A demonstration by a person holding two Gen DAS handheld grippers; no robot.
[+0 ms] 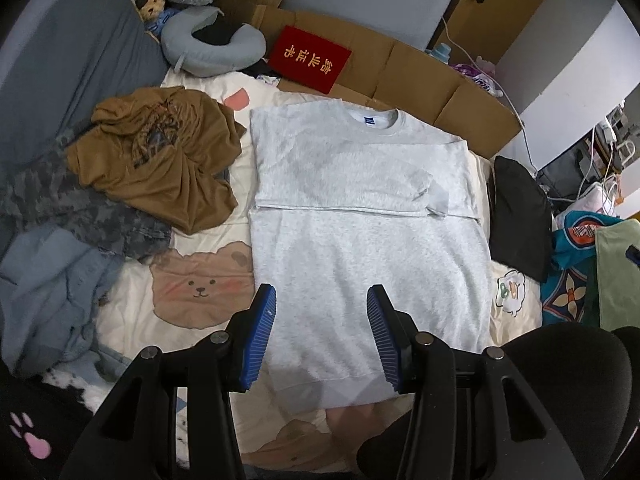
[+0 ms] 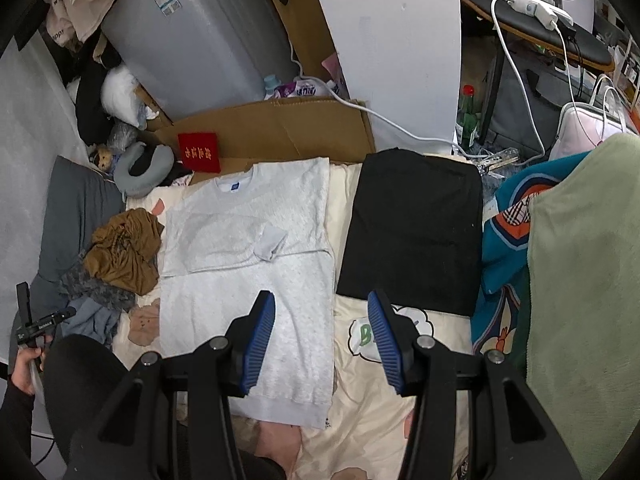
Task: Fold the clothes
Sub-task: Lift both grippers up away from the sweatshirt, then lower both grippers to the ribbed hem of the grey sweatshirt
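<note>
A light grey sweatshirt (image 1: 360,208) lies flat on the bed, collar at the far end, both sleeves folded across its chest. It also shows in the right wrist view (image 2: 248,256). My left gripper (image 1: 322,304) is open and empty above the sweatshirt's lower half, near the hem. My right gripper (image 2: 322,308) is open and empty above the sweatshirt's right edge and the cream sheet (image 2: 372,400). A folded black garment (image 2: 412,228) lies to the right of the sweatshirt.
A crumpled brown shirt (image 1: 160,160) and a heap of blue and camouflage clothes (image 1: 52,264) lie left of the sweatshirt. A red booklet (image 1: 308,60), flattened cardboard (image 1: 420,80) and a neck pillow (image 1: 212,40) sit at the far end. Green and teal fabric (image 2: 580,260) hangs at right.
</note>
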